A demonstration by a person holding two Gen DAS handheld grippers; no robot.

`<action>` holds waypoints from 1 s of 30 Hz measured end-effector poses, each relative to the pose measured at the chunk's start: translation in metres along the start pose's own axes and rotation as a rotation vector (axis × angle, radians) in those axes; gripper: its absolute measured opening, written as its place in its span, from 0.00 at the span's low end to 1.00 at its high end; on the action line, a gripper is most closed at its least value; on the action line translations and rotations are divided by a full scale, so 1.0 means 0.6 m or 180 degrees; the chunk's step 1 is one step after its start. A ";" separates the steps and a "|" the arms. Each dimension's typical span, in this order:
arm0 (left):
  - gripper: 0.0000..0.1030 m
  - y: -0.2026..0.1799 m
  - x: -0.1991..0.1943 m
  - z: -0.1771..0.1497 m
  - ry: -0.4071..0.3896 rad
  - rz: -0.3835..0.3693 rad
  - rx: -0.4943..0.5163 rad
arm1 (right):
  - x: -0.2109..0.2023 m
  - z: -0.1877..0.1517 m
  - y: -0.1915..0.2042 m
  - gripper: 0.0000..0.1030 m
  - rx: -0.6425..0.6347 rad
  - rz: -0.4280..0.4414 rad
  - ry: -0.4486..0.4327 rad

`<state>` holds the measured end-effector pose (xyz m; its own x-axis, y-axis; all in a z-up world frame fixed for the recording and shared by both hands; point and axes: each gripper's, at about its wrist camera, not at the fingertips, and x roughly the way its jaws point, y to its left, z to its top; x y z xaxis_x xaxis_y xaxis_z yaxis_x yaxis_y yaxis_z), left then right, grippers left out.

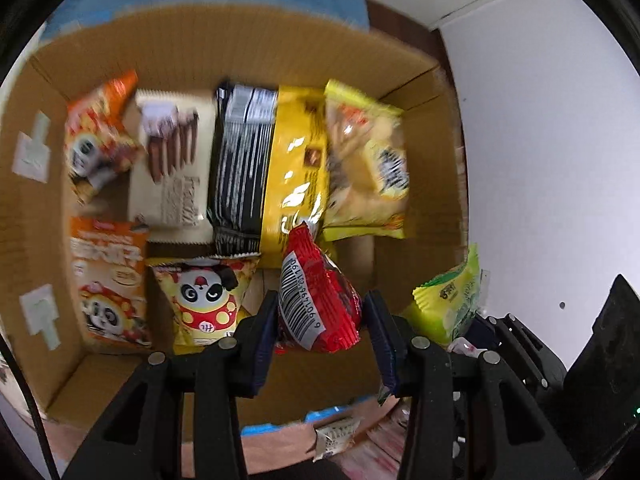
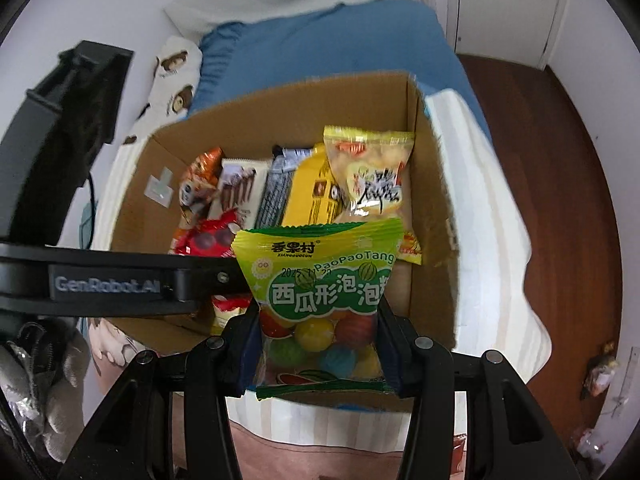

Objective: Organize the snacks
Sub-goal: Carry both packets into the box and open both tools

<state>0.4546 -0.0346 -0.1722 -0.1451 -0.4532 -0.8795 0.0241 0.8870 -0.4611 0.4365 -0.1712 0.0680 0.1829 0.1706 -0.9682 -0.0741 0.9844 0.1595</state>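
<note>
Left gripper (image 1: 320, 316) is pinching a red snack packet (image 1: 318, 300) over the cardboard box (image 1: 32, 208); right gripper (image 2: 318, 340) is clamped on a green gumball bag (image 2: 320, 288).

I see the cardboard box (image 1: 248, 40) sitting on the bed (image 2: 320, 48), with a pillow (image 2: 176, 76) behind it to the left. Inside, a back row runs left to right: panda pouch (image 1: 100, 136), wafer pack (image 1: 176, 168), dark packet (image 1: 240, 164), foil bag (image 1: 296, 152), nut bag (image 1: 368, 164). Two more panda packs (image 1: 108, 280) lie in front at left. My left fingers (image 1: 256, 344) hold the barcode packet (image 1: 316, 304) above the box's front; the gumball bag (image 2: 320, 292) sits to its right.
</note>
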 end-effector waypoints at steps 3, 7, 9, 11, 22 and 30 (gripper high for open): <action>0.39 0.017 0.028 0.007 0.0147 -0.0004 -0.0099 | 0.024 0.001 -0.001 0.50 -0.0015 -0.0055 0.0110; 0.39 0.034 0.056 0.010 0.0337 0.0018 -0.0229 | 0.047 0.004 -0.005 0.51 0.0000 -0.0061 0.0281; 0.40 0.039 0.066 0.006 0.0426 0.0101 -0.0280 | 0.058 0.005 -0.008 0.53 0.0042 -0.0047 0.0387; 0.44 0.033 0.069 0.008 0.0426 0.0153 -0.0269 | 0.065 0.006 -0.007 0.57 0.0024 -0.0098 0.0473; 0.82 0.036 0.024 0.006 0.0179 0.0375 -0.0293 | 0.054 0.018 -0.028 0.83 0.0165 -0.0120 0.0471; 0.82 0.032 -0.063 -0.023 -0.0194 0.0600 -0.0134 | 0.024 0.009 -0.011 0.91 0.0090 -0.0174 0.0308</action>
<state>0.4467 0.0006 -0.1460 -0.0818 -0.2823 -0.9558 0.0036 0.9590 -0.2835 0.4452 -0.1750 0.0540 0.0902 0.1130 -0.9895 -0.0385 0.9932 0.1100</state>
